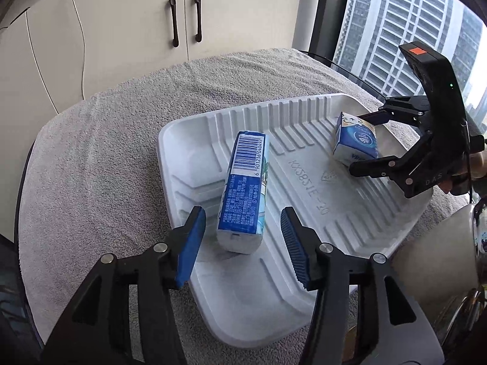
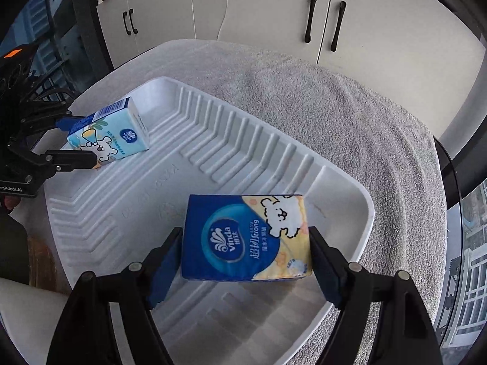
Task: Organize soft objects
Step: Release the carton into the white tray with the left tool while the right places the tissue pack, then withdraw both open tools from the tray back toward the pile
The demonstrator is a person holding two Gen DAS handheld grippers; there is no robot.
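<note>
Two blue-padded fingers of the left claw (image 1: 243, 243) fill the near edge of the left wrist view, spread wide with clear gaps on both sides of the light blue tissue pack (image 1: 243, 188), so this claw is released. That pack lies lengthwise in the white tray (image 1: 304, 176), barcode face up, its near end between the two fingertips and touching neither.

One tray is present, ribbed along its walls, resting on a grey towel (image 1: 106, 140) that covers the round tabletop (image 2: 450, 164), whose dark rim shows at the right of the right wrist view.

Tissue packs number two. The second, a dark blue tissue pack (image 2: 246, 237) with a white bear drawing and the Vinda logo, sits at the tray's far right corner as seen from the left wrist. In the right wrist view the right claw (image 2: 243, 261) has a finger against each side of it, the right pad pressed to the pack's edge and the left pad touching the opposite edge; this claw is grasping the pack. Its underside appears to be just above the tray floor, though whether it touches cannot be told.

Behind the tabletop stand cream cabinets (image 1: 182, 6); four dark handles can be counted in the right wrist view. One window (image 1: 411, 24) at the far right shows high-rise buildings.
</note>
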